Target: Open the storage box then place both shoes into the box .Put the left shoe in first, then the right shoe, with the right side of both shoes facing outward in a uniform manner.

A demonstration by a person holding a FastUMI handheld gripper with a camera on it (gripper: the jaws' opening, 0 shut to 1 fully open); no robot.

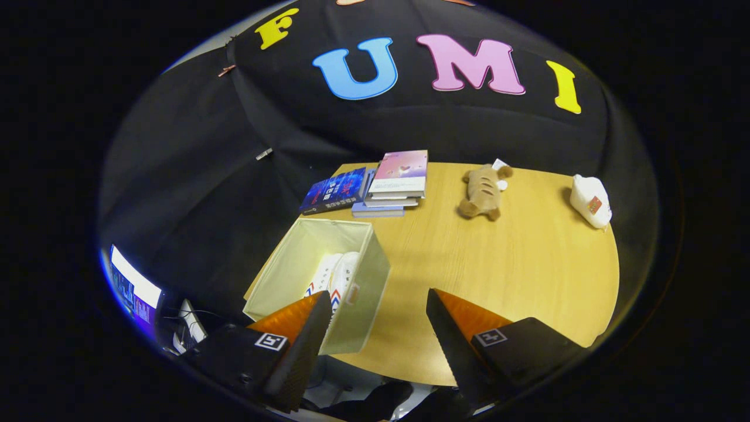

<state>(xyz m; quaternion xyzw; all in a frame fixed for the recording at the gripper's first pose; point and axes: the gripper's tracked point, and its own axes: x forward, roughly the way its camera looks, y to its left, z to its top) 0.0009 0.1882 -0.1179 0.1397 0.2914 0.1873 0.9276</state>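
Now the storage box sits open at the near left corner of the wooden table. White shoes lie inside it, side by side, though I cannot tell if it is one or two. The box is ahead of the gripper and off to its left, with the left finger in front of its near wall. The fingers are spread wide and hold nothing. Farther back lie some books, a toy bear and a white thing. Black cloth hangs all around.
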